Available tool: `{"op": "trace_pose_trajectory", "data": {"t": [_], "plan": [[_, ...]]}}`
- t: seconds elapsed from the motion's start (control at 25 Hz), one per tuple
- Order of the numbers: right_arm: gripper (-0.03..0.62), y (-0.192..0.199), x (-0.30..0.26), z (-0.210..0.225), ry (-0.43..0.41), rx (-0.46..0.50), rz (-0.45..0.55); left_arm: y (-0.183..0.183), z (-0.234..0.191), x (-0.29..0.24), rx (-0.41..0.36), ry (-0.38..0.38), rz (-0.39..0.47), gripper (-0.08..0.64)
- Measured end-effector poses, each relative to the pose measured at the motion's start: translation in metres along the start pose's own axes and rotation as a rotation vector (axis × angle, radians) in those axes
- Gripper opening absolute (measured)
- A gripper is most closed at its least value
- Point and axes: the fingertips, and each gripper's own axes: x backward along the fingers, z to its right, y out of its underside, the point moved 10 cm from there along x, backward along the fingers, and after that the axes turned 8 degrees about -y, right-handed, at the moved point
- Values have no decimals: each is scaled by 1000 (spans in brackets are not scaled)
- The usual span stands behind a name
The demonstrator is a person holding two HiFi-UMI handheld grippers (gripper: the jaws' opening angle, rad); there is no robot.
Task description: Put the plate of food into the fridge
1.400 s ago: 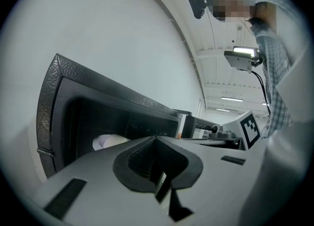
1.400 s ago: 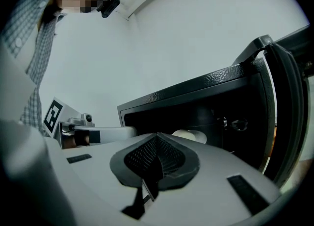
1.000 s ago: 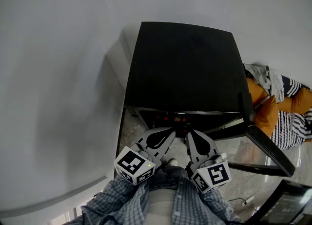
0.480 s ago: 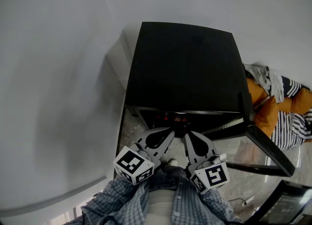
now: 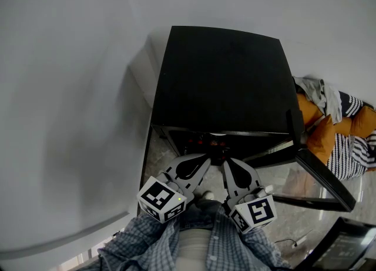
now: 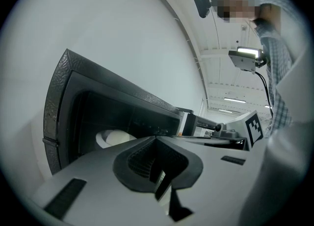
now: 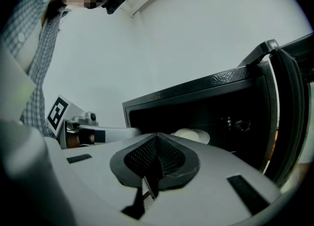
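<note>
Both closed, empty: left tongs (image 5: 204,158), right tongs (image 5: 227,160), facing fridge (image 5: 223,82).

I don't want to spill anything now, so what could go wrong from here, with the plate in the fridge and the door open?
1. The door stands wide open on the right. Left like that, the fridge would warm up, and a hard swing shut might jolt the plate.
2. The left tongs and right tongs, both shut, point into the opening. A push forward could knock the plate, which seems to sit close behind their tips.
</note>
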Motion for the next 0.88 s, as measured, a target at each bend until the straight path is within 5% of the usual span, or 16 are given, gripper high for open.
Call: {"op": "trace_pose_trajectory", "data": {"t": [0.88], "plan": [[6, 8, -1, -1, 26, -20, -13, 3, -6, 3, 12, -10, -29, 6]]}}
